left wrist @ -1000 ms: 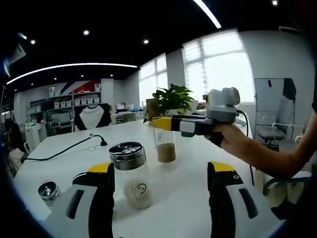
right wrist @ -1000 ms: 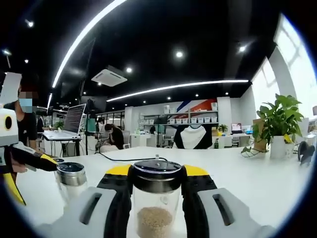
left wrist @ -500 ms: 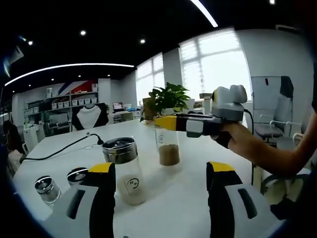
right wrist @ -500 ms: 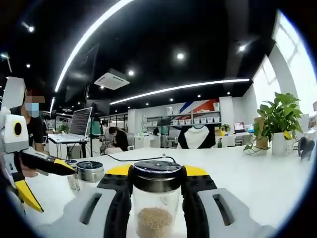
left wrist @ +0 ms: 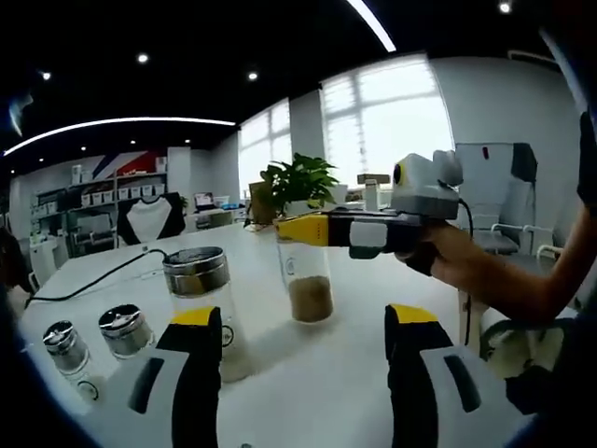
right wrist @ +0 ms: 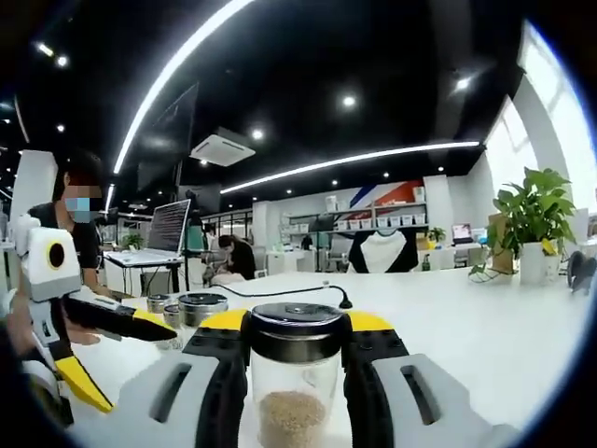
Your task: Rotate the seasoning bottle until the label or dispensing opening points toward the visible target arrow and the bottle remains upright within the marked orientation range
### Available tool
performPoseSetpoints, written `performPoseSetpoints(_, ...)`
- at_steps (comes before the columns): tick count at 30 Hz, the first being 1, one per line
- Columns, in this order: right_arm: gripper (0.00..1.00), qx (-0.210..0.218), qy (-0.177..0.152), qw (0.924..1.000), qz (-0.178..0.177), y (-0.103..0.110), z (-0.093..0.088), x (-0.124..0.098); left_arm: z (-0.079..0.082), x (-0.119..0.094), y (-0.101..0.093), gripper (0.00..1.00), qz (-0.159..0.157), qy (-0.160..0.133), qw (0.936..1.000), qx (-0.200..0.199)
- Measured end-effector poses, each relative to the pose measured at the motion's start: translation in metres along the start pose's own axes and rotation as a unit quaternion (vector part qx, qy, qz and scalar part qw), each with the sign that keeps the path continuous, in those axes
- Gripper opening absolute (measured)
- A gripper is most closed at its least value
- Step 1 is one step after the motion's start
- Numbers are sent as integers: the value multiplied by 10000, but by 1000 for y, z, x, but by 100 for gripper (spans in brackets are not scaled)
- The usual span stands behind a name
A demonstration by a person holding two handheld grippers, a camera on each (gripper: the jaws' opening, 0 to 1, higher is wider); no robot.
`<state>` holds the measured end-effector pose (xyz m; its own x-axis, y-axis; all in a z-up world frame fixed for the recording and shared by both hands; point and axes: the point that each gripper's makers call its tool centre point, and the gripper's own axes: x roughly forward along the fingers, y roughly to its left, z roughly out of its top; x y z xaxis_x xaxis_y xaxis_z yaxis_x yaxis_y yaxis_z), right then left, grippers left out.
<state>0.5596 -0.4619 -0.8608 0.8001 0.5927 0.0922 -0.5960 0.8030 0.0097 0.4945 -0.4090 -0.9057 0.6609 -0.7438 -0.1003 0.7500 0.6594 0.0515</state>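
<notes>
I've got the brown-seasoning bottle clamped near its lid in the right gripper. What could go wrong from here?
1. The right gripper holds the seasoning bottle high, at its lid, so it may tilt or slip as you rotate.
2. The white-powder bottle stands close beside it, by the open left gripper; a wide swing could knock it.
3. No target arrow shows in either view, so alignment can't be judged.

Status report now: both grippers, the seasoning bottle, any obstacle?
Right gripper shut on seasoning bottle, bottle upright on white table. Left gripper open, holding nothing. Larger jar close by left jaw; no target arrow seen.
</notes>
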Motion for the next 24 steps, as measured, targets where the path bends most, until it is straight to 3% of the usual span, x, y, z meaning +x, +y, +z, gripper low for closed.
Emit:
performPoseSetpoints(14,36,80,-18,9986,521,32,-1,-7,-12,6,-2,68,-170,104,9997,-128)
performPoseSetpoints(24,36,1,95,9946,1033,52,-6,-8,-4,15,-7,67,-469,-141,9986,-202)
